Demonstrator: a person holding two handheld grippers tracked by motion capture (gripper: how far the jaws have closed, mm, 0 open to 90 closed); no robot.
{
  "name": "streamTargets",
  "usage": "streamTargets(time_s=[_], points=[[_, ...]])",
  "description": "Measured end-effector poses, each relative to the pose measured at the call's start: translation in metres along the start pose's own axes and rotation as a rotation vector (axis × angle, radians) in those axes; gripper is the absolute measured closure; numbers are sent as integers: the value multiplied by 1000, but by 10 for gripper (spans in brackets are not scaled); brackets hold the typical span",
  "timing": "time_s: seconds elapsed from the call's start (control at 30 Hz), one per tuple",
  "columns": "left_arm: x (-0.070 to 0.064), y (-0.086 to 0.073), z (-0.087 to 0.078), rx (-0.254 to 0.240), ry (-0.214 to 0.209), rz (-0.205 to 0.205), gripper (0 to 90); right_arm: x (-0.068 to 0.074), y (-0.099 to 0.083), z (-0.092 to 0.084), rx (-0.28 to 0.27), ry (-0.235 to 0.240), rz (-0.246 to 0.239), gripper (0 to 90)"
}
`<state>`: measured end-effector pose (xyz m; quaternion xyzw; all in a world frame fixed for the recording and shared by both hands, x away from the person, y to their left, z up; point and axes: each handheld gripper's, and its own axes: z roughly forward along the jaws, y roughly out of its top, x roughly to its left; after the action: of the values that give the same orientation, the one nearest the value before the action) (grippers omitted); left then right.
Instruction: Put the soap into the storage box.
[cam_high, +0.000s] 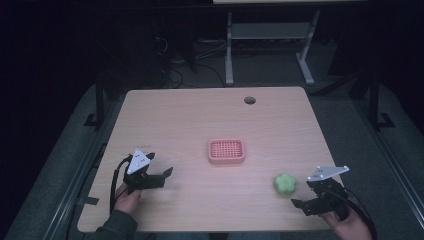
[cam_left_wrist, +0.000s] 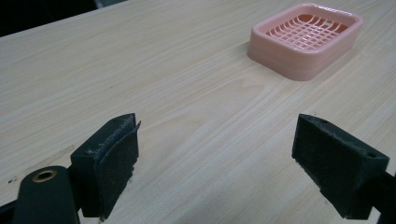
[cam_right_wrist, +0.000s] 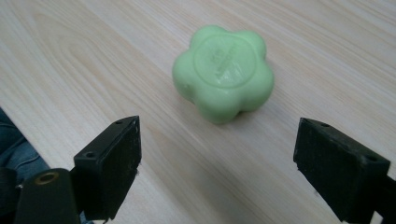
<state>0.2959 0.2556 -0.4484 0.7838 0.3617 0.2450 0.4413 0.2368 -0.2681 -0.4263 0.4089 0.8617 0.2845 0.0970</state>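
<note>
Down at the lower left of the high view, the left gripper sits low over the wooden table, held by a hand entering from the bottom edge; its jaws stand wide apart with nothing between them. At the lower right of that view the right gripper is held the same way, jaws also spread wide and empty. A green flower-shaped soap lies on the table just to the left of it, near but not touching. In the right gripper view the soap sits in the upper middle of the frame, ahead of the two black pads. A pink slotted soap dish rests at the centre of the high view, well apart from both grippers; in the left gripper view the dish appears at the upper right
</note>
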Motion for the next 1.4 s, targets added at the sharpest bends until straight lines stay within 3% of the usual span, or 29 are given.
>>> streamTargets(time_s=[0.33,0.63,0.8,1.4], points=[[0,0,0,0,-3,2,143,4,11,6,32,17,-18,149],[0,0,0,-5,-7,-5,143,7,34,12,70,18,-78,149],[0,0,0,-5,-8,-6,143,6,44,18,117,10,-105,148],[0,0,0,-2,-10,2,143,-1,60,40,184,9,-100,149]])
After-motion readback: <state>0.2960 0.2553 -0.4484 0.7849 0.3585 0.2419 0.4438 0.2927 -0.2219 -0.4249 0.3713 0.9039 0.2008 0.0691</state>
